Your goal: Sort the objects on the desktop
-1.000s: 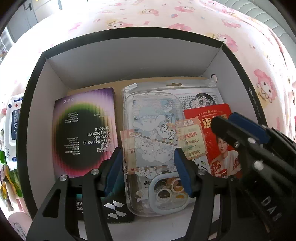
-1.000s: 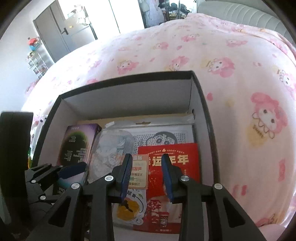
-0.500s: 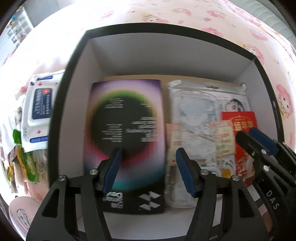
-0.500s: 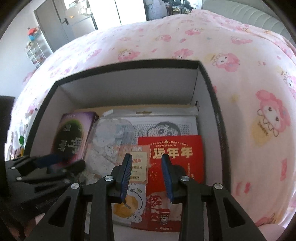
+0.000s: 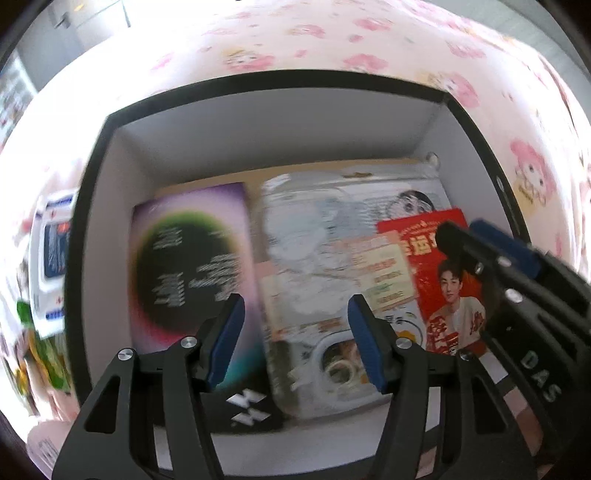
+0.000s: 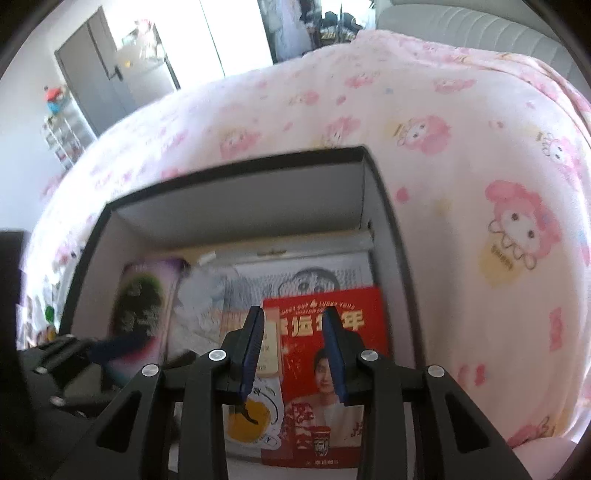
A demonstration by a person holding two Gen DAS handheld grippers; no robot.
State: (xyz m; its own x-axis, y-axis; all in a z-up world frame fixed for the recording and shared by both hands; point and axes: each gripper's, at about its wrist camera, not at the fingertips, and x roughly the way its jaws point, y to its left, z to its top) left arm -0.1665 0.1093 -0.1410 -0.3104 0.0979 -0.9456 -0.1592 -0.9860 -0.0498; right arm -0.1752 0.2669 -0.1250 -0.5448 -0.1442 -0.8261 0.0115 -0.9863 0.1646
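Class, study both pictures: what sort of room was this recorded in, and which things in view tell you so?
Most likely a bedroom at home. The open box sits on a pink cartoon-print bedsheet, a padded headboard runs behind it, and a grey door and a small set of drawers stand at the far side.

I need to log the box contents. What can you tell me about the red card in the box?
The red card is a flat, glossy printed sheet with gold Chinese characters across the top, a portrait of a person and a red cup below. It lies face up at the right side of the black-rimmed box, on top of a grey cartoon packet and partly over a yellow-and-white pouch. No tongs touch it.
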